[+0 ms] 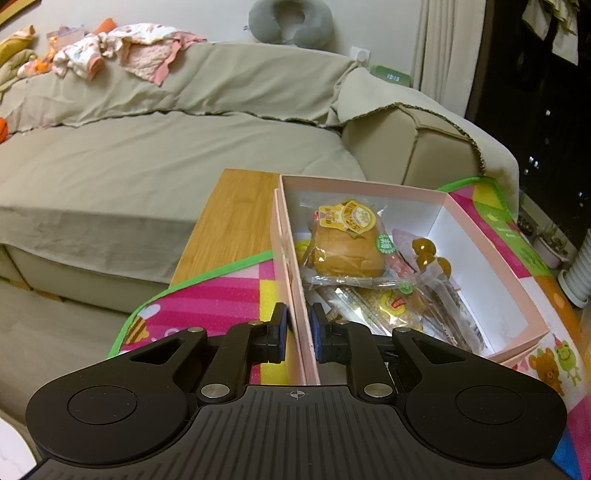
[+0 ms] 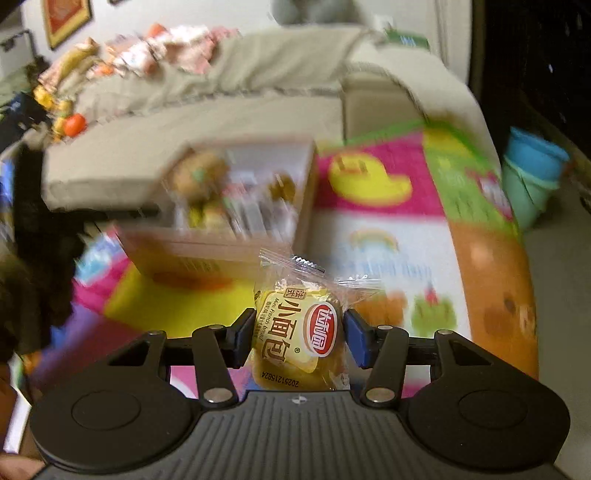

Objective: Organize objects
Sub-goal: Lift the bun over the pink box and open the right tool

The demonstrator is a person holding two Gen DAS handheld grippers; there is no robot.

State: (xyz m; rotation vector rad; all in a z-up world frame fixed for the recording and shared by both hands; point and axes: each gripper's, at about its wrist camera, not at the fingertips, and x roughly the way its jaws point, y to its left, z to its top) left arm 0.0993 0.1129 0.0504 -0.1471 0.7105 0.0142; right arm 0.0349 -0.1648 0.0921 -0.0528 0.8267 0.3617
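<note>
**Two grippers, one on the box wall, one holding a bread packet**

Two blue-padded fingers of the black left gripper, at lower centre of the left wrist view, straddle the near left wall of the pale pink cardboard box. The jaws are narrowed onto that wall, one pad outside it and one inside; whether both pads actually press the card cannot be told. The box fills the centre right of the frame and holds a clear-wrapped round bun with a yellow label, a packet of brown glazed balls to its right, and further flat snack packets underneath. It sits on a bright pink, yellow and green cartoon play mat that partly covers a light wooden table. Behind, across the upper half, runs a beige cloth-covered sofa, with pink and white baby clothes at upper left and a grey neck pillow at top centre.

In the right wrist view the background is motion-blurred. At lower centre the black right gripper has its jaws partly closed on a yellow wrapped mini French bread packet, a pad against each side. The pink box lies at centre left, the mat at centre right, and stacked blue and teal plastic buckets at the right edge.
</note>
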